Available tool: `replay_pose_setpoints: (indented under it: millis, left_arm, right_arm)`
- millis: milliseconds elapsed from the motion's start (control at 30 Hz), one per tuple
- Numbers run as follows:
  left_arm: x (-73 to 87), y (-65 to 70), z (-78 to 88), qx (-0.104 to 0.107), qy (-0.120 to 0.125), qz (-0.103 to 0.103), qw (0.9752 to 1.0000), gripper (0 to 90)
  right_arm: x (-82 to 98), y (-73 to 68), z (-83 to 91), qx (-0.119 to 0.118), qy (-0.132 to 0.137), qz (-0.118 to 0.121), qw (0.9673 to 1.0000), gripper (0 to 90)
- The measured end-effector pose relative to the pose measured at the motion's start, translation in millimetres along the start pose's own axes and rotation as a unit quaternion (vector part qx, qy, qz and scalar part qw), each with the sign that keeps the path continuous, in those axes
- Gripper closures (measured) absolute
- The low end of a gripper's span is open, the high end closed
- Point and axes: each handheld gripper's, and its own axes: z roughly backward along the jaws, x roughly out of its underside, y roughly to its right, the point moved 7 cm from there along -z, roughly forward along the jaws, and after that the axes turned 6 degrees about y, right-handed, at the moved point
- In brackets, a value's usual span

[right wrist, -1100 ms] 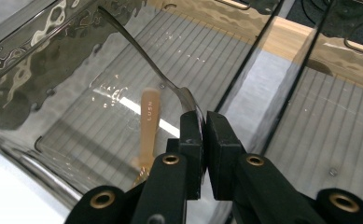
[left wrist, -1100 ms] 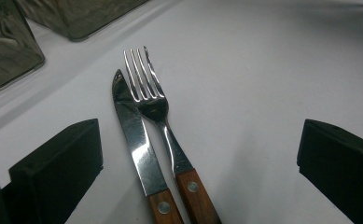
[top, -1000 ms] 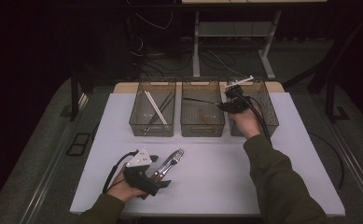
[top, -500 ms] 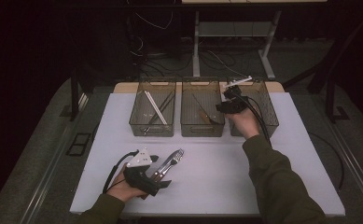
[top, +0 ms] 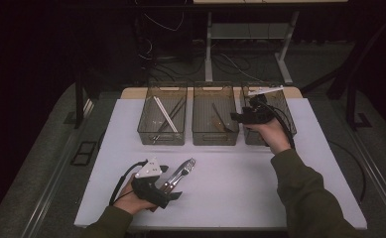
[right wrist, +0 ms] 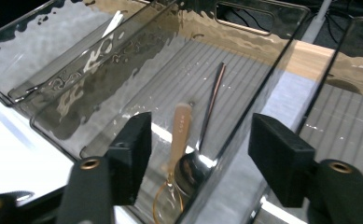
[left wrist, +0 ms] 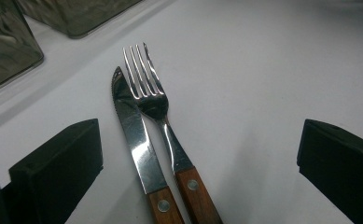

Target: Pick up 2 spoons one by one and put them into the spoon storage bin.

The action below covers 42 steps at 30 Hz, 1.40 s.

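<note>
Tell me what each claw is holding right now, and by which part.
Nothing is held. The left claw stands open around the knife and fork, touching neither. The right claw, just opened, hangs empty above the spoons in the middle bin.

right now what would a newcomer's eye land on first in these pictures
Probably the three clear plastic bins lined up along the far edge of the white table. Next, the shiny wood-handled steel fork and knife lying side by side between the open jaws of the left gripper. The right gripper hovers open over the middle bin, where a few spoons lie.
</note>
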Motion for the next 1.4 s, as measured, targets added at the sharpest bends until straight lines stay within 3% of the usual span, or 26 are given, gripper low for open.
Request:
replay_pose_setpoints:
  millis: [100, 333, 733, 967, 1167, 1400]
  left_arm:
    - [0.5, -0.3, 0.2, 0.000, -0.003, -0.002, 1.0000, 0.0]
    - [0.9, -1.1, 0.5, -0.002, -0.006, -0.005, 1.0000, 0.0]
    - [1.0, -1.7, 0.7, -0.005, -0.005, -0.001, 1.0000, 0.0]
    - [0.7, -2.5, 2.7, -0.009, 0.000, 0.003, 1.0000, 0.0]
    - [0.8, -3.5, 2.2, -0.013, -0.003, 0.001, 0.9999, 0.0]
    - [0.2, -6.1, 3.7, -0.022, 0.000, 0.005, 0.9997, 0.0]
  right_arm:
    - [5.6, 0.4, 4.3, -0.003, 0.001, 0.004, 1.0000, 31.5]
    - [18.9, -8.1, 17.0, -0.041, 0.015, 0.014, 0.9989, 19.1]
    - [44.2, -27.5, 41.9, -0.078, 0.037, 0.051, 0.9949, 17.0]
    - [69.8, -31.4, 51.8, -0.095, 0.043, 0.051, 0.9933, 17.0]
    - [94.1, -26.8, 59.3, -0.083, 0.040, 0.039, 0.9950, 16.9]
    - [115.2, -25.2, 77.2, -0.089, 0.045, 0.045, 0.9939, 17.0]
